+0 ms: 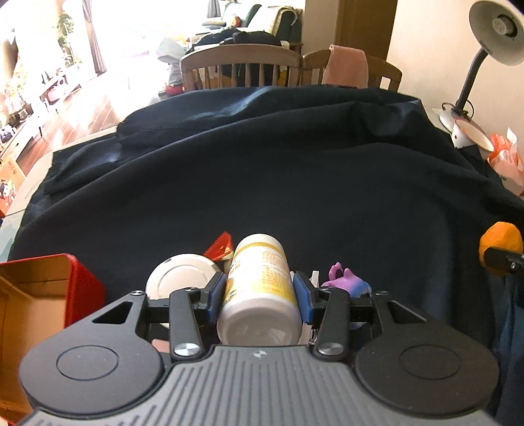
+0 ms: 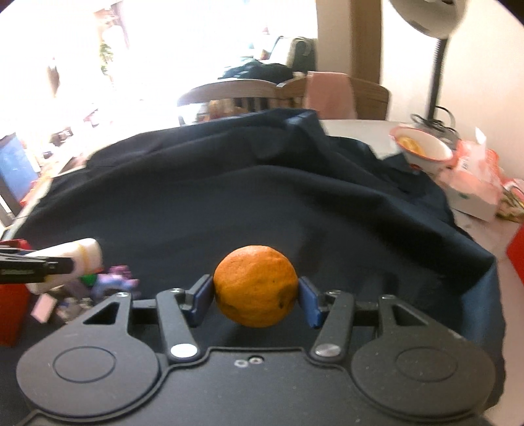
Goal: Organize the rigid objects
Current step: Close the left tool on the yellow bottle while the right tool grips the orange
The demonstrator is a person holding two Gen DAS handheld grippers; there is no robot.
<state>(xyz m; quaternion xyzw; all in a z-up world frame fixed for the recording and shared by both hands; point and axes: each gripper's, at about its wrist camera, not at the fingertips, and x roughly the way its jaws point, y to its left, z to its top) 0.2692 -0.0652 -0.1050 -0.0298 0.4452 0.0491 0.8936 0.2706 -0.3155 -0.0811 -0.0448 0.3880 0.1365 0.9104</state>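
A dark cloth (image 1: 294, 183) is covering the table. At its near left edge a red box (image 1: 39, 295) is standing open. The left gripper (image 1: 260, 291) is clamping a white bottle (image 1: 258, 288) above the small items there, and the right gripper (image 2: 255, 295) is clamping an orange (image 2: 255, 285) above the near edge.

A home dining room: wooden chairs (image 1: 240, 67) behind the cloth-draped bench (image 1: 262, 170), a desk lamp (image 1: 491, 36), a sofa (image 1: 281, 19) (sunlit) beyond.
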